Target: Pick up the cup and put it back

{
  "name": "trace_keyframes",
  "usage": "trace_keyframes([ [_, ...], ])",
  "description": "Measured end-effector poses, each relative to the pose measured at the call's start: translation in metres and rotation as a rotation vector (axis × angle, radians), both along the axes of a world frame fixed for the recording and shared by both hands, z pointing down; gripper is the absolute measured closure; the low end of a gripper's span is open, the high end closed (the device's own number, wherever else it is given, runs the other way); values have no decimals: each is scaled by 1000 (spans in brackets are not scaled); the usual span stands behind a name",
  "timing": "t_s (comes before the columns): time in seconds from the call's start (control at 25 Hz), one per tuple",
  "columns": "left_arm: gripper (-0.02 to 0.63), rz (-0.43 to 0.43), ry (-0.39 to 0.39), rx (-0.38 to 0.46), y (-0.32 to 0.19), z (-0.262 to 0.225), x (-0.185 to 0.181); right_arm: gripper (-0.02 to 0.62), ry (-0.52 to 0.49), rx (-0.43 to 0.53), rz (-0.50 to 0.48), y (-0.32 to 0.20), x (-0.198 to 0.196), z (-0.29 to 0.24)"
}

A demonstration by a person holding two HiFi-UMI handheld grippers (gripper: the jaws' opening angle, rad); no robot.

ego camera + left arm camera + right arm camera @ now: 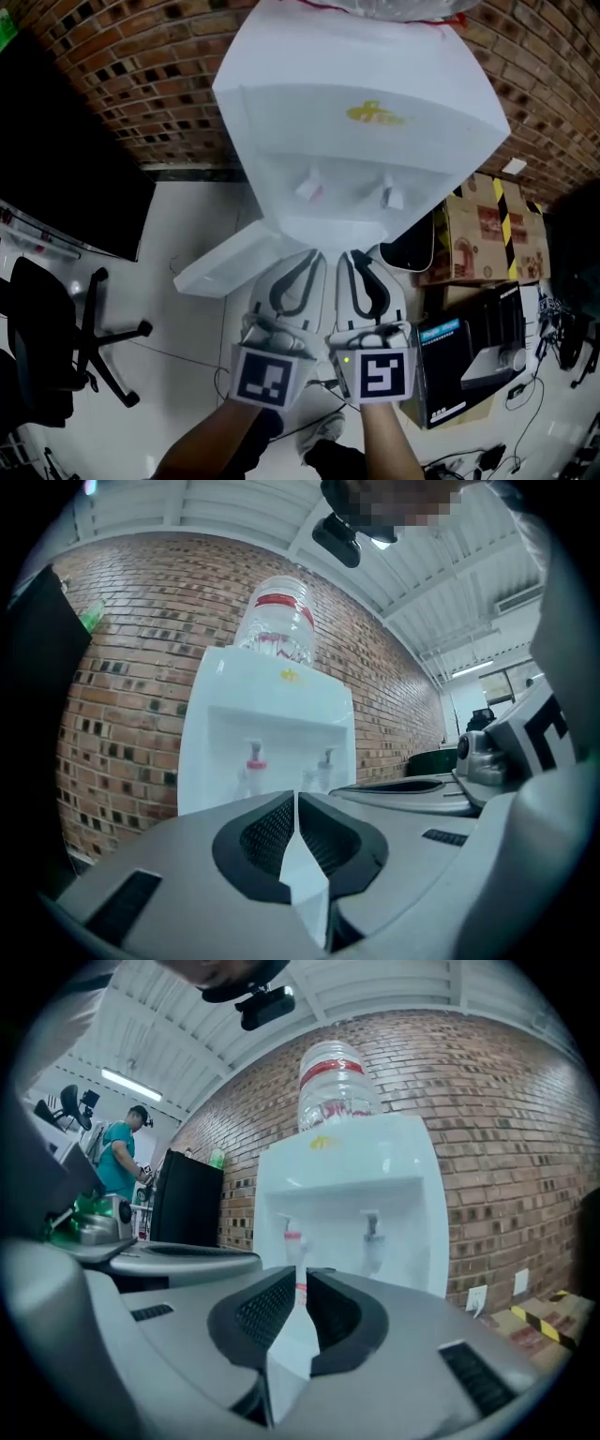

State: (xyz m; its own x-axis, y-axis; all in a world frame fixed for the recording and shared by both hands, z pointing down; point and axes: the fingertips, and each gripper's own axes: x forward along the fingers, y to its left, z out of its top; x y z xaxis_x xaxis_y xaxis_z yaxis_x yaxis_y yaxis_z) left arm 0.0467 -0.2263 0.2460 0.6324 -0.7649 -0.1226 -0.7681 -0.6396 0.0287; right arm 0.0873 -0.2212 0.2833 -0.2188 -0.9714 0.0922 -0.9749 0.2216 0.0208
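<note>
No cup shows in any view. A white water dispenser [361, 131] with a bottle on top stands against the brick wall; its red tap [292, 1235] and grey tap [371, 1225] sit in the recess. Both grippers are held side by side in front of it, below the taps. My left gripper [307, 255] has its jaws together with nothing between them, as the left gripper view [296, 799] also shows. My right gripper [347, 255] stands a narrow gap apart, empty, its pads [272, 1309] touching nothing.
A white panel [225, 264] lies at the dispenser's foot on the left. Cardboard boxes [483, 230] and a black carton [469, 361] crowd the right, with cables on the floor. A black office chair [56, 347] and a dark cabinet [66, 159] stand left. A person [120, 1162] stands far off.
</note>
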Motion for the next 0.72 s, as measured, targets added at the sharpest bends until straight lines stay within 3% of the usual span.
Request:
trace_keyframes([
  [0.28,592,-15,-21,12,-7,98,-5,555,-11,4,-9,-9,0,100],
  [0.4,592,-30,-16,18,-11,134,-7,483,-29,12,-17,-15,-1,139],
  [0.52,536,-28,-8,4,-11,172,-6,483,-25,21,-22,-18,-2,175],
  [0.72,535,-59,2,13,-22,219,-9,483,-20,27,-25,-25,-4,225],
])
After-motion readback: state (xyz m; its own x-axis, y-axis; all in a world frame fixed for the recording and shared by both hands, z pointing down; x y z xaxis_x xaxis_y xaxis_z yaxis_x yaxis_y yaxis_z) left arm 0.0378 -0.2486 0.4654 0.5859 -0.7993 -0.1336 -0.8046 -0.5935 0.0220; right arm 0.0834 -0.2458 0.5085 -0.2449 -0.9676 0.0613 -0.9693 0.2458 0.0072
